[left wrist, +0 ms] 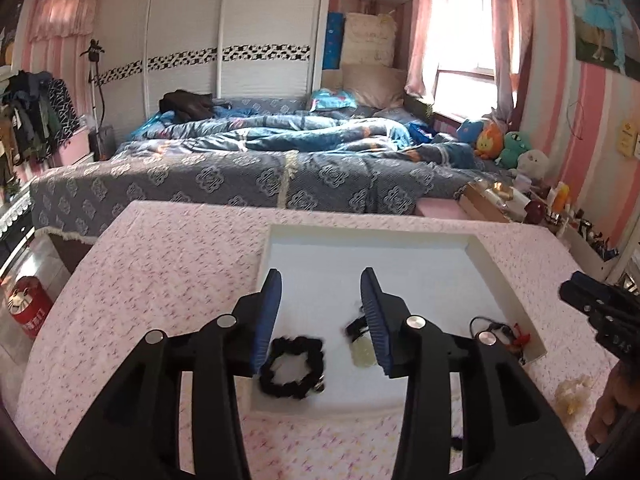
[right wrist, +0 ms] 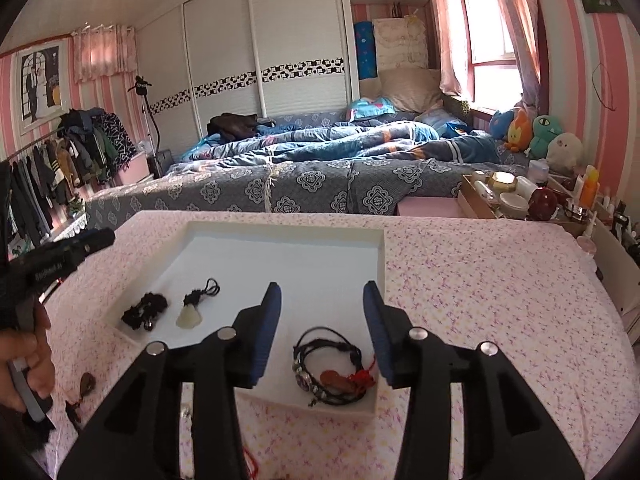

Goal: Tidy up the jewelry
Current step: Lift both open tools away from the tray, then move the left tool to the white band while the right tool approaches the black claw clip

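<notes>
Behind the table stood a bedroom: a bed (left wrist: 240,168) under grey-blue patterned covers, white wardrobe doors and a bright window. Nearer me lay the table (left wrist: 168,256) in its pink speckled cloth, and on it a shallow white tray (right wrist: 382,264). My left hand-held gripper (left wrist: 321,316) hung over the tray's near left part, jaws apart and empty; my right hand-held gripper (right wrist: 322,326) hung over its near right corner, likewise apart and holding nothing. Inside the tray were a black beaded bracelet (left wrist: 291,366), a pale pendant on a black cord (right wrist: 191,314), and a tangle of dark cord bracelets with a red knot (right wrist: 334,368). A brown pendant (right wrist: 87,384) lay outside the tray on the cloth, near left. I judged it all light and limp, apt to slip; I would pinch the brown pendant by its stiff body, not the cord.
</notes>
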